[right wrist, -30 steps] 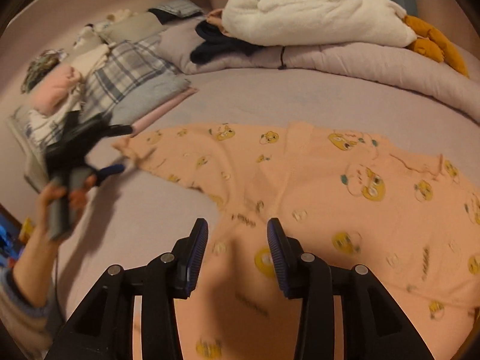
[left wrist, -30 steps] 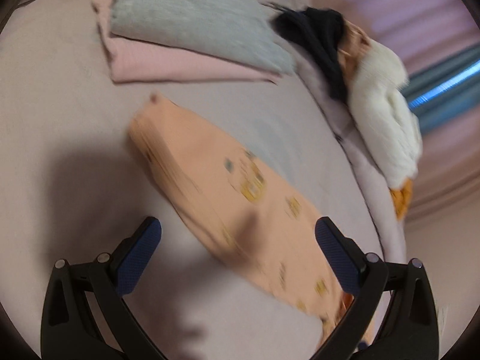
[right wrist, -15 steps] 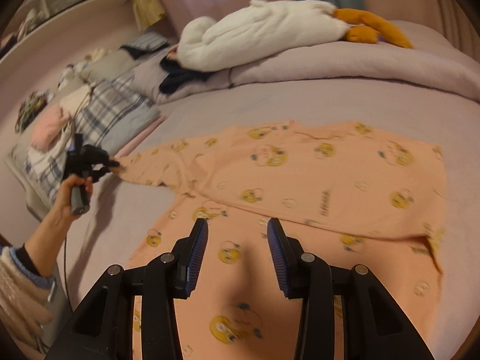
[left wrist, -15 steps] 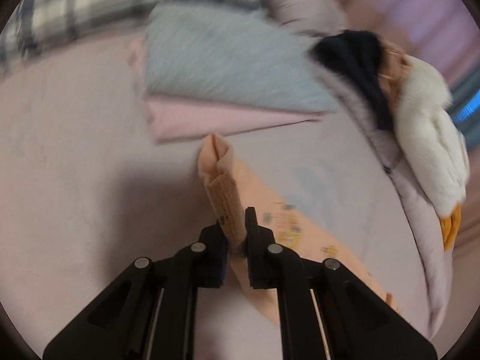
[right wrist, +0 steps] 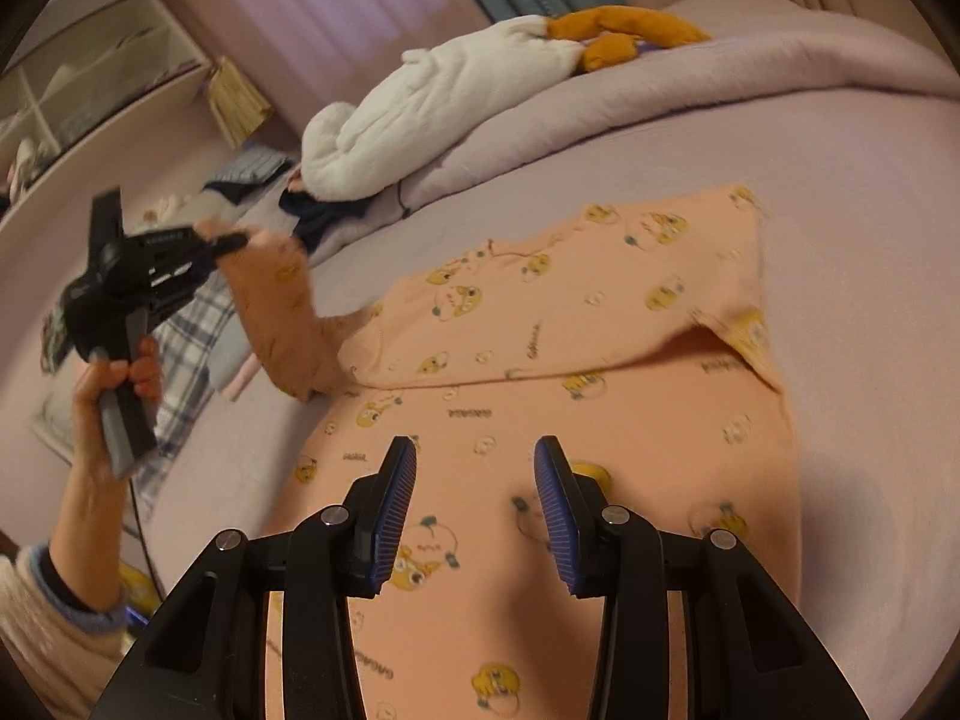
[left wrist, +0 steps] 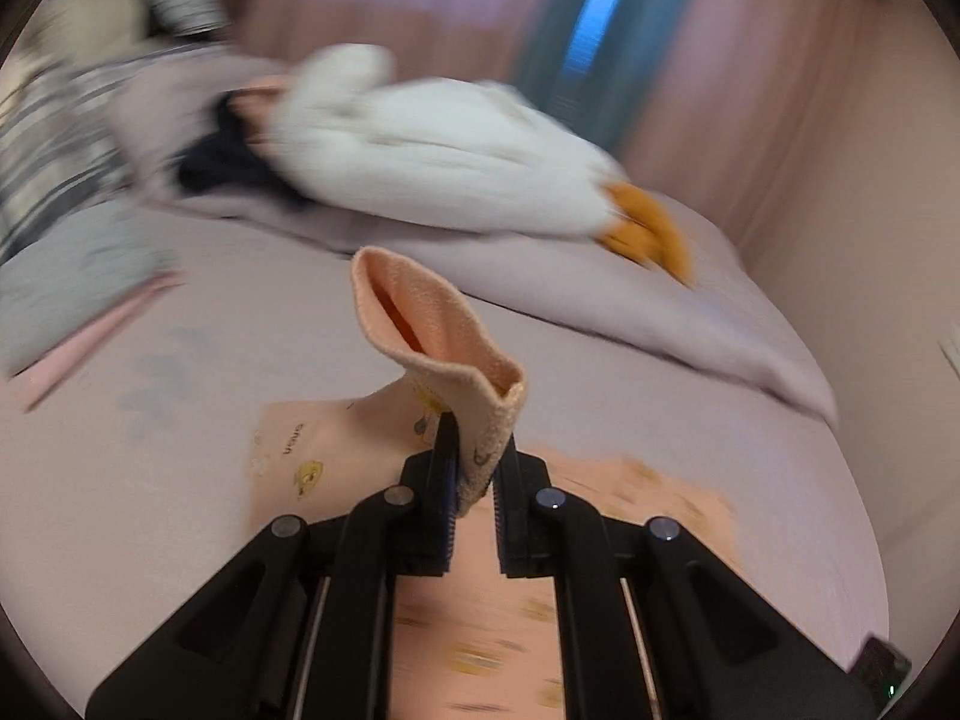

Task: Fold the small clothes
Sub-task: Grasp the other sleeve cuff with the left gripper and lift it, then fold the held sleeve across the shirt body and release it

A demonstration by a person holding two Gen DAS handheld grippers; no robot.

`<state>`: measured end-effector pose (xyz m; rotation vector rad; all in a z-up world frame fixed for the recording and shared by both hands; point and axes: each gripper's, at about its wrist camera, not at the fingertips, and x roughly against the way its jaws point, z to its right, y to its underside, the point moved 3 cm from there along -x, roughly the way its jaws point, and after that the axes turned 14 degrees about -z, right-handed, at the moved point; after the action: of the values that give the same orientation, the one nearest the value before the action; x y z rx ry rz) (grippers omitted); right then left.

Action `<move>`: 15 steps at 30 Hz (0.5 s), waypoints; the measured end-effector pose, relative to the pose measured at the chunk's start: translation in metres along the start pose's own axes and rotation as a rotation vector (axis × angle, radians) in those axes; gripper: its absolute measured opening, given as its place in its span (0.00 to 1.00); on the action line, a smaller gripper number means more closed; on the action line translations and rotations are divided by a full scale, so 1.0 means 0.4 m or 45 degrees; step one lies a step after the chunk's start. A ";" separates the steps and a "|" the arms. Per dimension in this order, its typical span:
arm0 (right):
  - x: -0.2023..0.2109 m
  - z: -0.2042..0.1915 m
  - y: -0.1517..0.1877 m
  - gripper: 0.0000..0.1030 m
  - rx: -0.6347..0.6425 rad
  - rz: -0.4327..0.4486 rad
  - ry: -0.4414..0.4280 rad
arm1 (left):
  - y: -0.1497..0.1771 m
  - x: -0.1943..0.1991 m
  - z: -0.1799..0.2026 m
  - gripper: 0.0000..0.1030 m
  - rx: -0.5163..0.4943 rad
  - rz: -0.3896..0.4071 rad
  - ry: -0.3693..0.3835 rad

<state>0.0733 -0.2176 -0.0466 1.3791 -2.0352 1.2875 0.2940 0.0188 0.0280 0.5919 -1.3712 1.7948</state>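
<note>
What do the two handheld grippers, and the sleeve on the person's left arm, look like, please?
Both the left gripper and right gripper are black plastic with silver pivot screws and ribbed blue finger pads. The left one has a grey handle. The sleeve is cream fleece over a blue cuff.

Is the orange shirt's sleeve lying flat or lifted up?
Lifted up. The left gripper is shut on the sleeve and holds its end above the bed; the rest lies flat.

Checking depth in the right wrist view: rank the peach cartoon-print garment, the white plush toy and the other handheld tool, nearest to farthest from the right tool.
1. Peach cartoon-print garment, directly beneath the right tool.
2. Left tool, far left, raised, pinching the garment's sleeve.
3. White plush toy, at the back on the lilac quilt.
</note>
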 end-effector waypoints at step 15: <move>0.054 0.126 0.033 0.44 -0.246 0.063 -0.074 | 0.258 -0.262 0.278 0.75 -0.435 -0.508 0.163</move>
<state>0.0612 -0.2700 -0.0639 1.2991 -2.1811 1.0494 0.2615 -0.1294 -0.0768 0.5121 -1.3239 1.2277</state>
